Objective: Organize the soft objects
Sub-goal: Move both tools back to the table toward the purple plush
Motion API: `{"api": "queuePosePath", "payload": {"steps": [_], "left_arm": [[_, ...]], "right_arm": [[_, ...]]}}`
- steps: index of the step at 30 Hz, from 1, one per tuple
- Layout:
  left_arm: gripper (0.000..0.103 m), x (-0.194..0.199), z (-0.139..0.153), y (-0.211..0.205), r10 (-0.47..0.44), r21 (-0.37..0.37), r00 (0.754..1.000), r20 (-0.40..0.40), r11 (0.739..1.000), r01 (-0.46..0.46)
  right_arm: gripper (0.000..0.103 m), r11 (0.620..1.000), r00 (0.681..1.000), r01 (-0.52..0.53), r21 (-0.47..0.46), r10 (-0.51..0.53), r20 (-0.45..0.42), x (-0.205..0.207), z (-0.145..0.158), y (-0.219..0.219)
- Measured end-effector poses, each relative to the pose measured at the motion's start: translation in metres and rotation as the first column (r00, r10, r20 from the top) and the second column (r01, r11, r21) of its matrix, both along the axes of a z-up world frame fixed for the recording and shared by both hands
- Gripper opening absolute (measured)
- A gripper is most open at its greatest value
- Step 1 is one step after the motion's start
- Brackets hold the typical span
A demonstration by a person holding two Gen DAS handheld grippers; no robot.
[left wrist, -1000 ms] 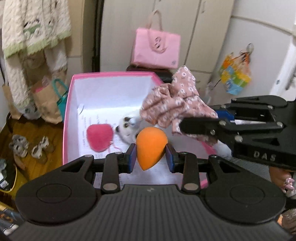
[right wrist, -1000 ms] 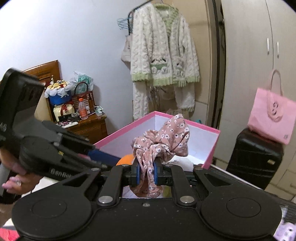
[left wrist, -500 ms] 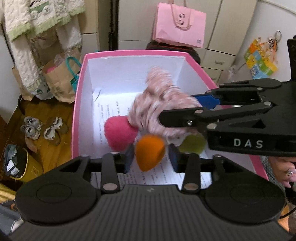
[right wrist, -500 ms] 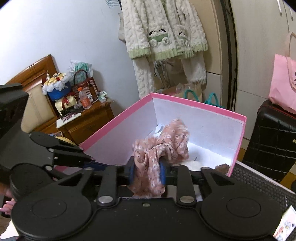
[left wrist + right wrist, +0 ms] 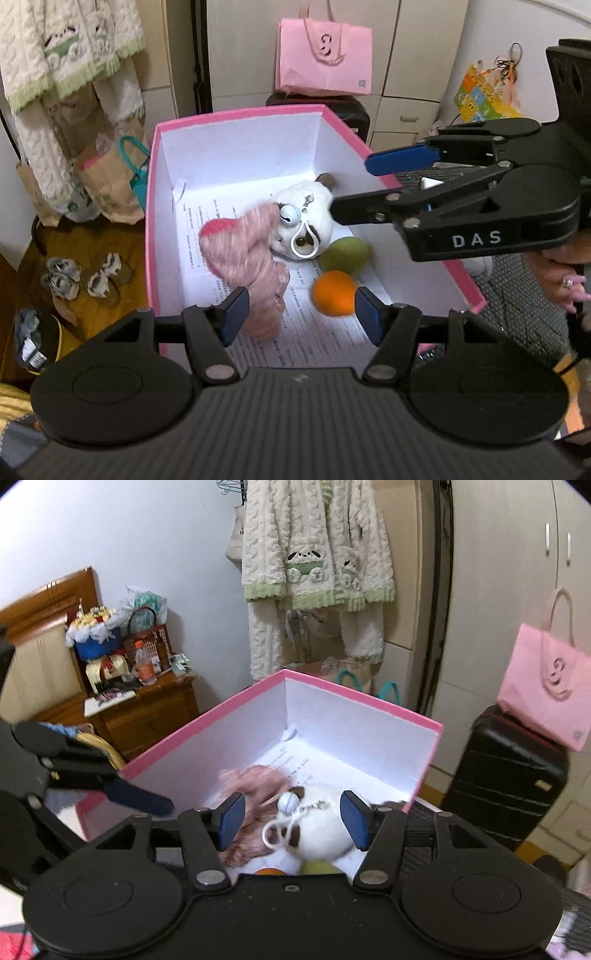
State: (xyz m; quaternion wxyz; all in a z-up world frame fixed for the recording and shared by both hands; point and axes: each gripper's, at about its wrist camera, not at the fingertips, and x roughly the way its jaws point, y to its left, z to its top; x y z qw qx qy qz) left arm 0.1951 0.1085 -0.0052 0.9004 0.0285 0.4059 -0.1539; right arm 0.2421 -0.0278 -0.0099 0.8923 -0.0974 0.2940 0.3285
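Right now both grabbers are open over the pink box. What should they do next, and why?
Probably lift both away. The left gripper and right gripper are open and empty, and the orange sponge and floral scrunchie already sit inside the pink box.

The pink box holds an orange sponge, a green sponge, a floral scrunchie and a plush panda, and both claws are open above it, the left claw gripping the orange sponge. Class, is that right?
Not quite. In the left wrist view the left claw is open and grips nothing: the orange sponge lies loose in the pink box. The rest stands.
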Motion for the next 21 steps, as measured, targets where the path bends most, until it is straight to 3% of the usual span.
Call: {"api": "queuePosePath", "payload": {"steps": [21], "left_arm": [[0.070,-0.079,0.048,-0.033,-0.134,0.054,0.983,0.127,0.990,0.128]], "right_arm": [[0.066,0.997,0.993,-0.017,-0.070,0.025,0.119,-0.116,0.033,-0.046]]}}
